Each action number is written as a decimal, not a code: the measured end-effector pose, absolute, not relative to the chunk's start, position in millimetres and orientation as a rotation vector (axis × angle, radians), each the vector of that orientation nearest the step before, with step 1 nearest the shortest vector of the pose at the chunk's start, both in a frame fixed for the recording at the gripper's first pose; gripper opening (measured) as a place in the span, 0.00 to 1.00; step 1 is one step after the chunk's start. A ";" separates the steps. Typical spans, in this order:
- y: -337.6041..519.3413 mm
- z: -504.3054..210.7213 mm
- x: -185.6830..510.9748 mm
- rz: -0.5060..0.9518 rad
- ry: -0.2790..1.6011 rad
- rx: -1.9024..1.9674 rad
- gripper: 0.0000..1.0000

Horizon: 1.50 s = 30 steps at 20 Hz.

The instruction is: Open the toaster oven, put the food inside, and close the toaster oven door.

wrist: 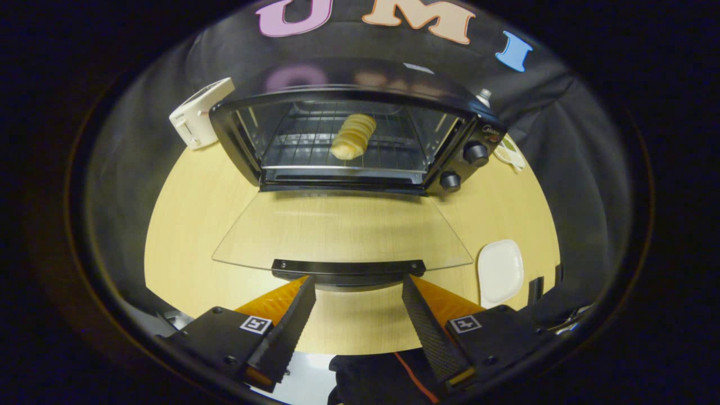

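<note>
Beyond table, bread in oven, past spread gripper.

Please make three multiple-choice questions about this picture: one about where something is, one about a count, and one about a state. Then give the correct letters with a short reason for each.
1. Where is the food?
A. on the rack inside the toaster oven
B. on the white plate
C. between the claw's fingers

2. How many round knobs show on the oven's front panel?
A. one
B. two
C. four

3. What is the state of the glass door?
A. shut
B. half raised
C. folded down flat over the table

Answers:
1. A, the food lies on the wire rack, beyond the door.
2. B, one knob sits above the other.
3. C, the door lies open, its handle just ahead of the open, empty claw.
</note>
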State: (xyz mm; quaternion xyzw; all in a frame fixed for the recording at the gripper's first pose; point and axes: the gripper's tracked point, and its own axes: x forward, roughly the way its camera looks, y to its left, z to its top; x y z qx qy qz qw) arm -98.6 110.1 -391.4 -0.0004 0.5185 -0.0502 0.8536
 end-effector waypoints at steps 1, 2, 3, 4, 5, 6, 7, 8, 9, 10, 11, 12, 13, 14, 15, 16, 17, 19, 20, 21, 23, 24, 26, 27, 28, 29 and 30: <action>109.7 -384.7 -93.8 -0.105 1.074 0.003 0.99; 109.7 -379.1 -90.8 -0.103 1.057 0.009 0.99; 110.5 -374.8 -86.5 -0.101 1.038 0.018 0.99; 111.0 -368.8 -82.2 -0.098 1.022 0.029 0.99; 111.2 -365.2 -77.9 -0.097 1.011 0.039 0.98; 110.7 -361.6 -75.1 -0.099 1.000 0.051 0.97; 111.8 -358.3 -72.1 -0.099 0.990 0.068 0.97; 112.9 -357.1 -67.4 -0.096 0.973 0.088 0.97; 115.4 -353.9 -62.2 -0.089 0.957 0.107 0.97; 119.2 -349.9 -56.4 -0.078 0.935 0.126 0.97; 121.1 -346.1 -49.1 -0.075 0.912 0.143 0.97; 120.1 -340.9 -44.3 -0.078 0.898 0.140 0.98; 118.8 -335.9 -38.4 -0.078 0.879 0.131 0.98; 118.2 -331.9 -32.9 -0.078 0.865 0.126 0.99; 117.9 -328.2 -28.0 -0.077 0.848 0.122 0.99; 117.2 -322.6 -21.1 -0.077 0.825 0.120 0.99; 115.8 -318.5 -12.6 -0.075 0.800 0.117 0.99; 113.0 -315.6 1.5 -0.073 0.775 0.096 0.99; 113.3 -322.3 5.8 -0.067 0.787 0.085 0.99; 112.5 -328.3 6.2 -0.063 0.797 0.062 0.99; 109.6 -332.8 10.6 -0.061 0.788 0.023 0.99; 107.7 -331.6 10.1 -0.066 0.779 0.019 0.99; 102.7 -328.0 8.7 -0.082 0.770 0.030 0.99; 101.8 -324.7 8.9 -0.089 0.768 0.044 0.99; 99.2 -320.2 10.4 -0.096 0.760 0.054 0.99; 94.2 -312.6 11.6 -0.106 0.749 0.050 0.99; 86.8 -302.4 12.3 -0.116 0.731 0.036 0.99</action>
